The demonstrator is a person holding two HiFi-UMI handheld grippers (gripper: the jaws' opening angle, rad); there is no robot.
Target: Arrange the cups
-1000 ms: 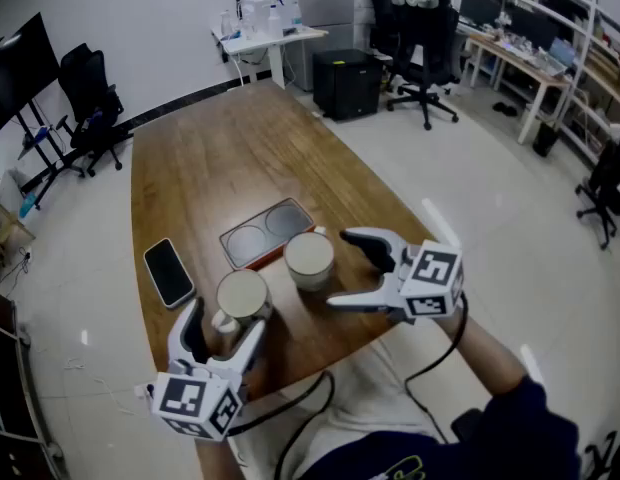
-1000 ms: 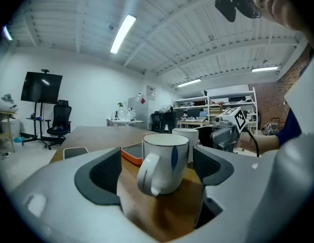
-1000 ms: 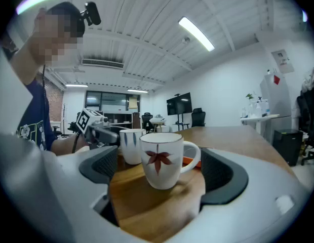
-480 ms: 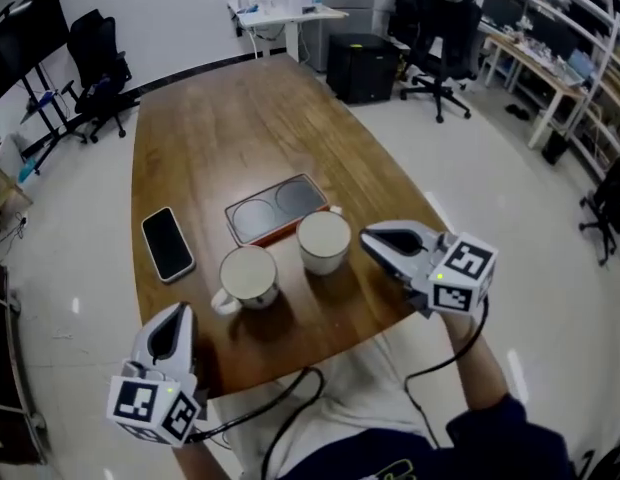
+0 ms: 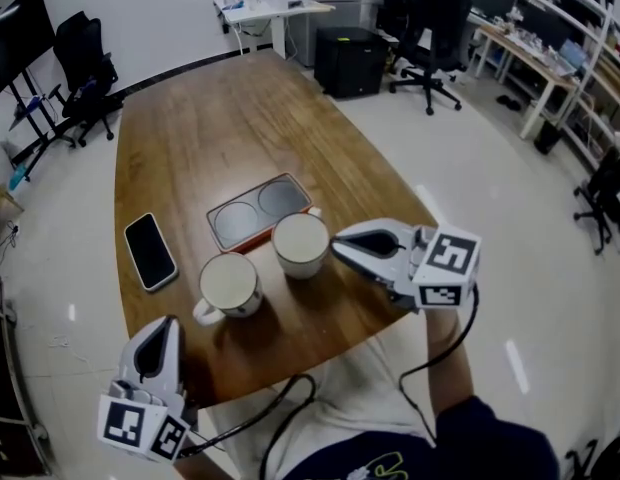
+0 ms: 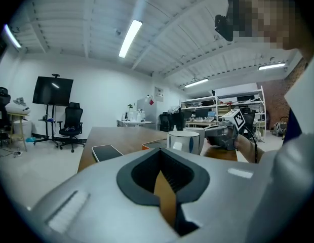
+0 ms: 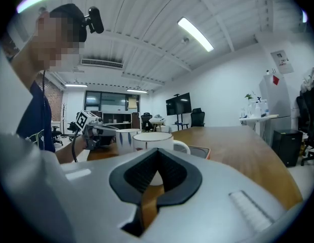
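Cups stand side by side on the table point(image 5: 205, 133), left cup point(image 5: 228, 283) and right cup point(image 5: 300, 245) just beside the tray point(image 5: 240, 224), neither in its round recesses. Left gripper point(image 5: 162, 325) and right gripper point(image 5: 340, 243) are pressed together, empty; placing probably remains.

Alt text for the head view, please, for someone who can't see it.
Two white mugs, the left mug and the right mug, stand on a wooden table near a two-well tray and a phone. The right gripper and left gripper, jaws shut, hold nothing.
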